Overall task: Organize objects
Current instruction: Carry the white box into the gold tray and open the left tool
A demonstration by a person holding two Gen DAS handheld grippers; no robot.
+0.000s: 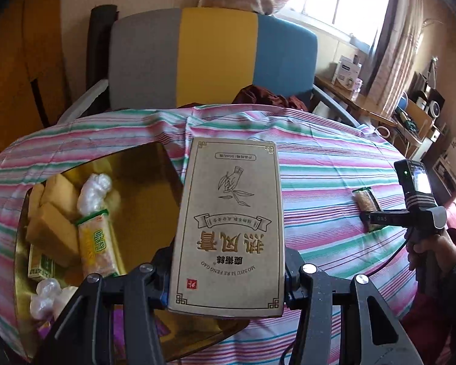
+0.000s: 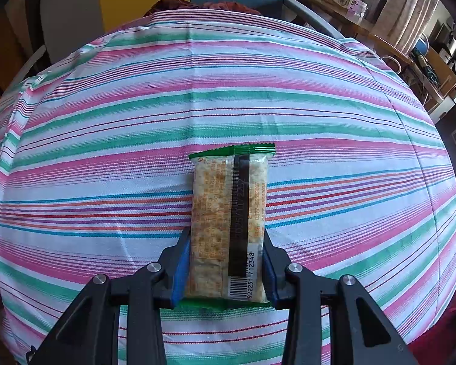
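Note:
My left gripper [image 1: 228, 276] is shut on a tan cardboard box [image 1: 231, 225] with Chinese print, held above the right edge of a gold tray [image 1: 164, 182]. The tray holds a green-edged cracker packet [image 1: 95, 243], tan boxes [image 1: 53, 231], a small green box [image 1: 41, 266] and white plastic bundles [image 1: 94, 191]. My right gripper [image 2: 225, 264] is shut on a second cracker packet [image 2: 228, 219] with a barcode, on or just above the striped tablecloth [image 2: 228, 97]. The right gripper also shows in the left wrist view [image 1: 371, 216], with its packet [image 1: 366, 202], at the right.
A grey, yellow and blue chair [image 1: 209, 57] stands behind the table with a dark red cloth [image 1: 267, 97] on its seat. A wooden desk with boxes [image 1: 348, 71] and shelves of clutter [image 1: 422, 115] are at the far right.

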